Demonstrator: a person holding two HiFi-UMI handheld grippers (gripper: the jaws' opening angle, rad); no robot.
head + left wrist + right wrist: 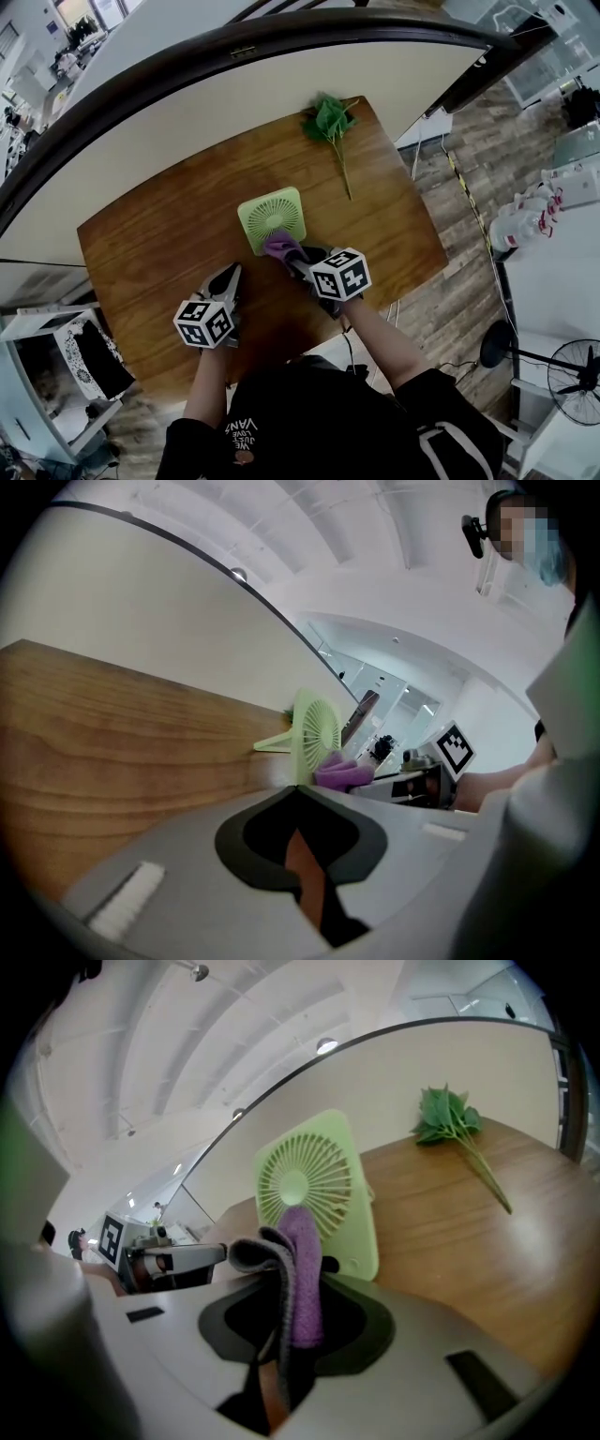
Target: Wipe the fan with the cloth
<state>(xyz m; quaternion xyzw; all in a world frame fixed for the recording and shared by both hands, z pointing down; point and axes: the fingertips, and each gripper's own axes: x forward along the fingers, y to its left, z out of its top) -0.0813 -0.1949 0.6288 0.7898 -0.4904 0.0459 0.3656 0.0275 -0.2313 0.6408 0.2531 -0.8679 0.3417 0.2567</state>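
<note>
A light green square fan (272,217) stands upright on the wooden table (169,244), its round grille (302,1183) facing my right gripper. My right gripper (292,255) is shut on a purple and grey cloth (295,1269), whose folded end (280,246) is at the fan's near face. My left gripper (228,278) is shut with nothing in it, hovering over the table to the left of the fan (315,735). In the left gripper view the cloth (342,772) shows beside the fan's grille.
A green leafy sprig (330,124) with a long stem lies at the table's far right corner, also visible as the sprig (452,1121) behind the fan. A curved cream wall with a dark rim (281,37) borders the table's far side. A standing fan (577,367) stands on the floor at right.
</note>
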